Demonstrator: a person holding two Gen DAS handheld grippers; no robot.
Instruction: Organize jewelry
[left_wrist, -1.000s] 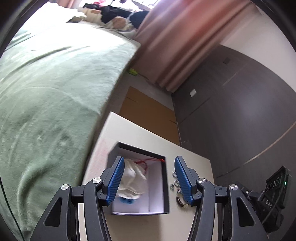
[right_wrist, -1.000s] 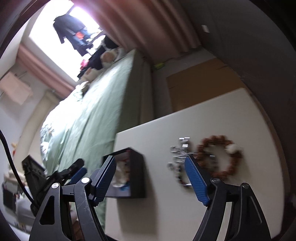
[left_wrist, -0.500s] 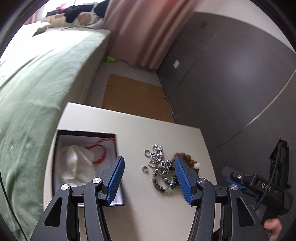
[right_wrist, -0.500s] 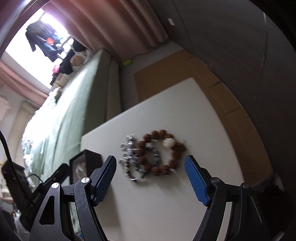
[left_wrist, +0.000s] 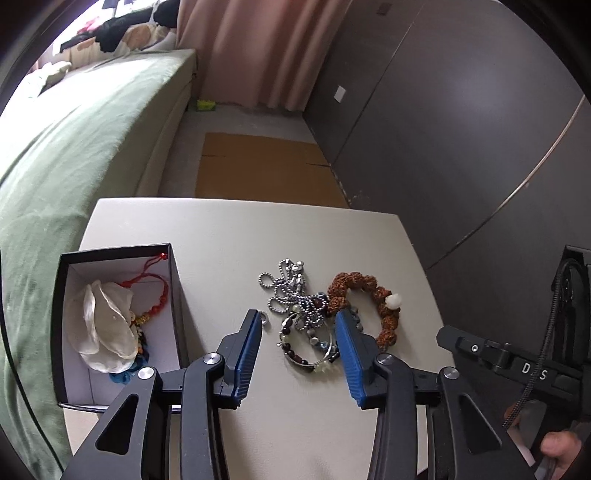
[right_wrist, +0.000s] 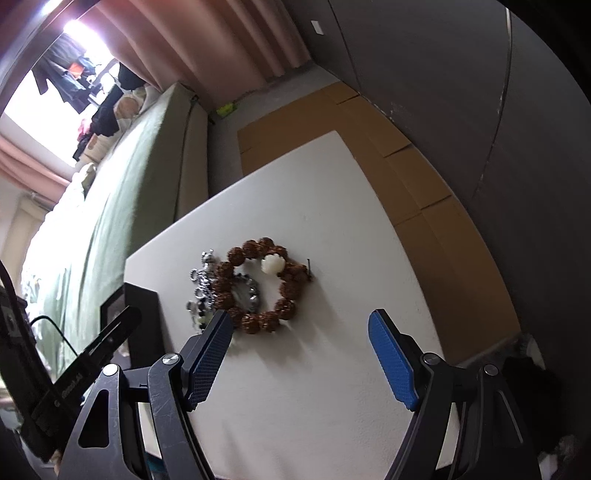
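Tangled on the counter (left_wrist: 229, 236): silver ball chain (left_wrist: 291, 295), brown seed-bead bracelet (right_wrist: 258, 284); left gripper (left_wrist: 298, 341) and right gripper (right_wrist: 301, 354) spread wide, empty.

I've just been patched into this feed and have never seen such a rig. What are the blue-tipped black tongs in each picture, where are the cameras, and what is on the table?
These are two hand-held grippers, each with a fisheye camera looking along its fingers. The left gripper hangs open over a tangle of jewelry on the pale tabletop: a silver ball chain, a dark-and-pale beaded bracelet and a brown knobbly bead bracelet with one white bead. Beside them stands an open black box with white lining that already holds a red cord bracelet and a white pouch. The right gripper is open too; neither holds anything.
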